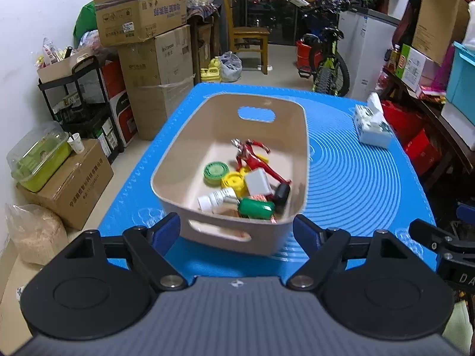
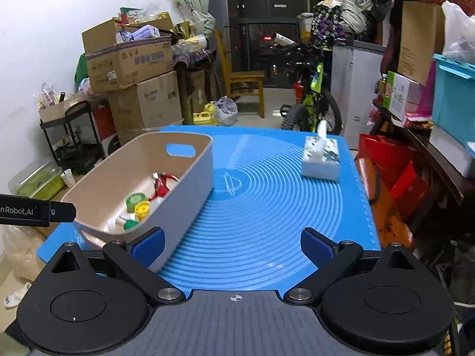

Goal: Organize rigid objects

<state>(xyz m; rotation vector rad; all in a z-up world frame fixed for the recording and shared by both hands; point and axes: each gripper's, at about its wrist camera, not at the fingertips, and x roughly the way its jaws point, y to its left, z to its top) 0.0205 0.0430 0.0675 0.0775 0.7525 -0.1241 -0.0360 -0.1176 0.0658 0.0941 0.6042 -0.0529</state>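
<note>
Hovering wide and empty, the left hand-held gripper (image 1: 236,227) and right hand-held gripper (image 2: 232,244) face the beige bin (image 1: 299,136) on the bench (image 1: 356,184); toys look gathered, so sorting seems finished.

One bin (image 1: 178,160) is sitting on the bench (image 1: 356,184), holding one red toy figure (image 1: 255,160), one green lid (image 1: 215,172), one yellow cap (image 1: 234,182), one white bottle (image 1: 215,198), one green can (image 1: 256,207), one grey box (image 1: 257,182) and one black piece (image 1: 281,193). One tissue box (image 1: 371,124) is lying far right.
</note>
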